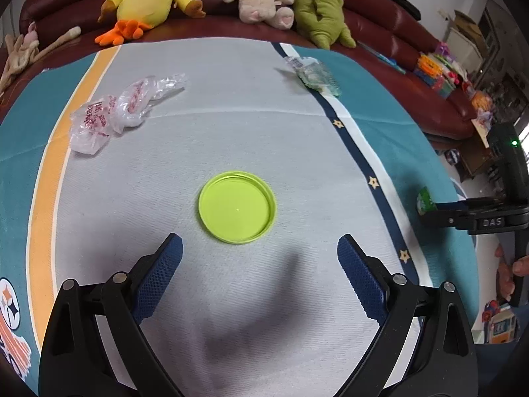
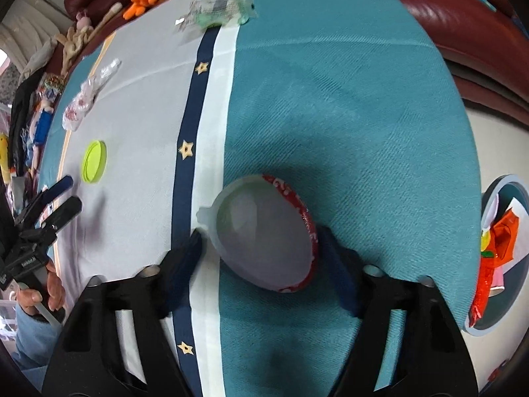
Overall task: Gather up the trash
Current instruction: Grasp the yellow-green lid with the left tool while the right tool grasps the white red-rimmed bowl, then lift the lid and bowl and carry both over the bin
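Observation:
My right gripper points down at the teal cloth and is shut on a translucent plastic cup with a red printed wrap; a blue pad sits against each side of its rim. My left gripper hangs open over the grey part of the cloth, with a lime-green lid lying flat just beyond its fingertips. A crumpled clear bag with red print lies at the far left. A clear wrapper with a barcode rests on the navy stripe at the back.
A round bin off the table's right edge holds red and orange wrappers. Plush toys line the dark red sofa behind the table. The left gripper and a hand show at the left edge.

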Action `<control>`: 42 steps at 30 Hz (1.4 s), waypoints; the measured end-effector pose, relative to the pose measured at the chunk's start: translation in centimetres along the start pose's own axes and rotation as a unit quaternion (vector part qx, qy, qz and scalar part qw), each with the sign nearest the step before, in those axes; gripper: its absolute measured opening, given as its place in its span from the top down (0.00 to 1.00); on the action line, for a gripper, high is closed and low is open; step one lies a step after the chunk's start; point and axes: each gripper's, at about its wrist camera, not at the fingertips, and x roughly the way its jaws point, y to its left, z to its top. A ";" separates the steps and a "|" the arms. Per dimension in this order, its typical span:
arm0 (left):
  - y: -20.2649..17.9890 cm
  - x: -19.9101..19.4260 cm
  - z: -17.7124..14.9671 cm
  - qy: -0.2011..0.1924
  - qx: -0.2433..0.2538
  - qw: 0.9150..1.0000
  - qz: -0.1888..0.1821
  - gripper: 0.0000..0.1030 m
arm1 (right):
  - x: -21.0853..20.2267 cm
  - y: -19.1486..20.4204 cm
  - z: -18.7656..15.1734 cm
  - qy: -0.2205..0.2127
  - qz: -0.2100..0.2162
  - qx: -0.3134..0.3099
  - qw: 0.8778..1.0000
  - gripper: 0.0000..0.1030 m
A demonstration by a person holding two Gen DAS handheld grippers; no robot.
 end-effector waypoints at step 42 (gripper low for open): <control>-3.8 1.1 2.9 -0.025 0.056 0.997 0.051 0.45 | -4.2 -1.7 -0.5 -0.045 0.036 0.018 0.998 0.48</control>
